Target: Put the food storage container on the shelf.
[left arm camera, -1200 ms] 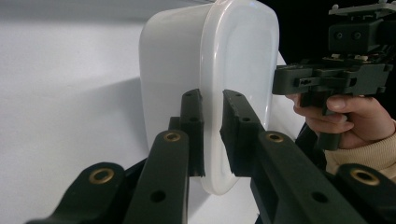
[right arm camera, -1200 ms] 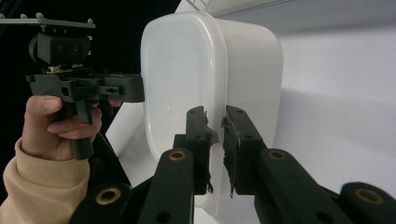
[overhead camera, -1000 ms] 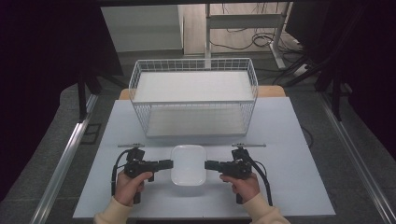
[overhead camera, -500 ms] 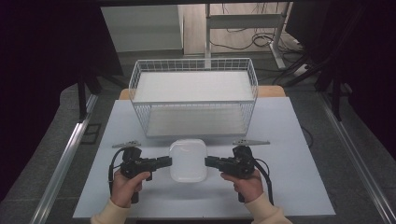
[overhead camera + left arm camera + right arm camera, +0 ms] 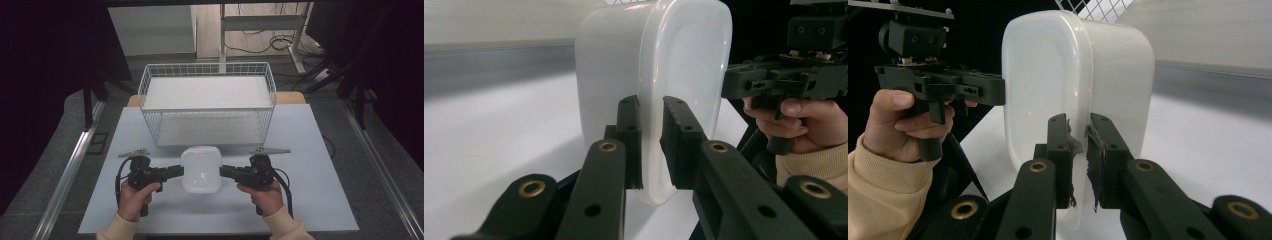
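A white plastic container [image 5: 201,169] with rounded corners hangs just above the white table [image 5: 310,150], in front of the wire basket. My left gripper [image 5: 179,171] is shut on its left rim, and in the left gripper view the rim [image 5: 651,150] is pinched between the two black pads. My right gripper [image 5: 223,172] is shut on the opposite rim, which the right gripper view shows clamped between worn pads [image 5: 1098,165]. The container [image 5: 1078,75] stands on edge in both gripper views. A hand in a cream sleeve holds each gripper.
A white wire basket [image 5: 207,102] with a white floor stands at the back middle of the table, just behind the container. Metal rails [image 5: 70,170] run along both sides of the table. Cables lie on the floor beyond.
Both grippers have lifted the container off the table and carried it a little toward the basket. Their grip on its rims is unchanged.
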### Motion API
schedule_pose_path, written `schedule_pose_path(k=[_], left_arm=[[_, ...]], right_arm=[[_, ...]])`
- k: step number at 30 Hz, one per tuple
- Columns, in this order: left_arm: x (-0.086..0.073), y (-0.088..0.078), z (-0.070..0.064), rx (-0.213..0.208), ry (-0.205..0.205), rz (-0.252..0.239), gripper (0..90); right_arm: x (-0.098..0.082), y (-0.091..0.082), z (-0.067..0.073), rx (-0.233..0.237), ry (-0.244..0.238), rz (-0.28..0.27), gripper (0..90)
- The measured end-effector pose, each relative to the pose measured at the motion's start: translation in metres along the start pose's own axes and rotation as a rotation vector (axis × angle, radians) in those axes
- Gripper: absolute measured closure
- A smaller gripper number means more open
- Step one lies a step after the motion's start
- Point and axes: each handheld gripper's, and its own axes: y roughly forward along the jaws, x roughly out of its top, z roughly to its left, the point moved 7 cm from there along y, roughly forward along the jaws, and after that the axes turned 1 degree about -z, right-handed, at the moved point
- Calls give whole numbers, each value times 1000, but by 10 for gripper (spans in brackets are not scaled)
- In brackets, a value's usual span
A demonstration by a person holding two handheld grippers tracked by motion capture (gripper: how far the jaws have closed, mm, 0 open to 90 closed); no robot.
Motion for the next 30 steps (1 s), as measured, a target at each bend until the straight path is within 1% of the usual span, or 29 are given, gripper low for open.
schedule_pose_path(k=[7,12,18,23,26,30], left_arm=[[6,2,2,10,-1,2,791],[17,2,3,8,1,-12,789],[38,1,-3,7,22,-34,788],[58,-3,-12,5,56,-50,788],[70,-5,-18,13,68,-59,788],[85,-7,-23,12,80,-61,787]], right_arm=[[4,1,-2,2,0,4,806],[17,1,-2,4,-21,0,806],[37,-4,0,5,-44,-16,807],[56,-12,5,4,-72,-37,808],[68,-16,7,7,-77,-48,808],[81,-21,10,8,-87,-60,809]])
